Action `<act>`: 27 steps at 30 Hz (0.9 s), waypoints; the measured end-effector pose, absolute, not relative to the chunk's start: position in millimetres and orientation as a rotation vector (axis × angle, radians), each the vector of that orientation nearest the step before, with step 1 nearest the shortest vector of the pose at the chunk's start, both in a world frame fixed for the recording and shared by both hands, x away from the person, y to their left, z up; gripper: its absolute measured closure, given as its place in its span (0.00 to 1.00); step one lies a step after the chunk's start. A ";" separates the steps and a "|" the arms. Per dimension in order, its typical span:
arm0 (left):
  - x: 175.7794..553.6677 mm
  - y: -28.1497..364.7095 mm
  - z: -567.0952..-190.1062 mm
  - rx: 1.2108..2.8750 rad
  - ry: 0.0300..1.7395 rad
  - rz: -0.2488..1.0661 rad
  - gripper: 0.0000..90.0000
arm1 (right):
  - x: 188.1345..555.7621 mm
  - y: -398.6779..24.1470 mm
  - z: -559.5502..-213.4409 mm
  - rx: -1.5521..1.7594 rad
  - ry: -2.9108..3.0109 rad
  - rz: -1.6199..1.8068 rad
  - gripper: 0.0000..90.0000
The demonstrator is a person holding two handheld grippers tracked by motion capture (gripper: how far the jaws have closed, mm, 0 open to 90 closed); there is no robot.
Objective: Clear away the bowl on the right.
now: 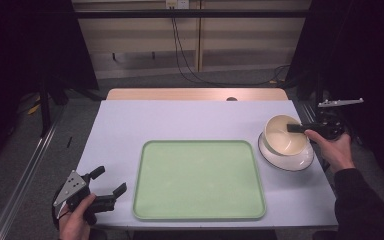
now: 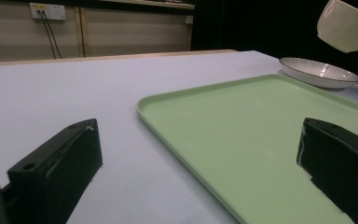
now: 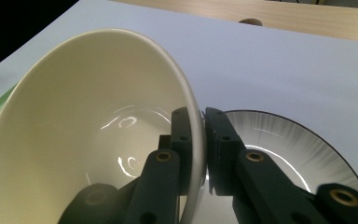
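A cream bowl (image 1: 283, 136) hangs tilted above a white plate with a dark rim (image 1: 292, 163) at the table's right. My right gripper (image 1: 296, 128) is shut on the bowl's rim, one jaw inside the bowl (image 3: 74, 135) and one outside, with the plate (image 3: 303, 154) below. A pale green tray (image 1: 199, 179) lies in the middle of the table. At the near left corner my left gripper (image 1: 111, 182) is open and holds nothing. Along its jaws I see the tray (image 2: 261, 140), the plate (image 2: 319, 72) and the lifted bowl (image 2: 345, 25).
A lilac mat (image 1: 180, 120) covers the table, with a wooden strip (image 1: 195, 94) along the far edge. Dark curtains stand on both sides. Cables run down the back wall to the floor.
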State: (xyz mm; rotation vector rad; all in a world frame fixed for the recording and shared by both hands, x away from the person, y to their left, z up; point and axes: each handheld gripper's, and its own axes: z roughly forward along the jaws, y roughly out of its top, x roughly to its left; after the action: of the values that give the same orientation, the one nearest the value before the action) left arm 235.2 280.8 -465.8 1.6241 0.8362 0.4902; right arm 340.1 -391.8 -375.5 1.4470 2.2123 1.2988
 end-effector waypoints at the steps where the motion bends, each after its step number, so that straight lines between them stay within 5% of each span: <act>1: 235.3 280.9 -465.8 1.626 0.831 0.486 0.00 | 340.2 -390.1 -374.9 1.448 2.212 1.300 0.93; 27: 234.8 280.0 -465.6 1.627 0.836 0.495 0.00 | 354.3 -350.5 -371.1 1.380 2.305 1.340 0.93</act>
State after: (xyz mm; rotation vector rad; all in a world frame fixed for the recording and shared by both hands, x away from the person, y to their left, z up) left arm 234.8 280.0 -465.6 1.6273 0.8359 0.4948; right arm 354.3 -350.5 -371.1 1.3805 2.3049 1.3400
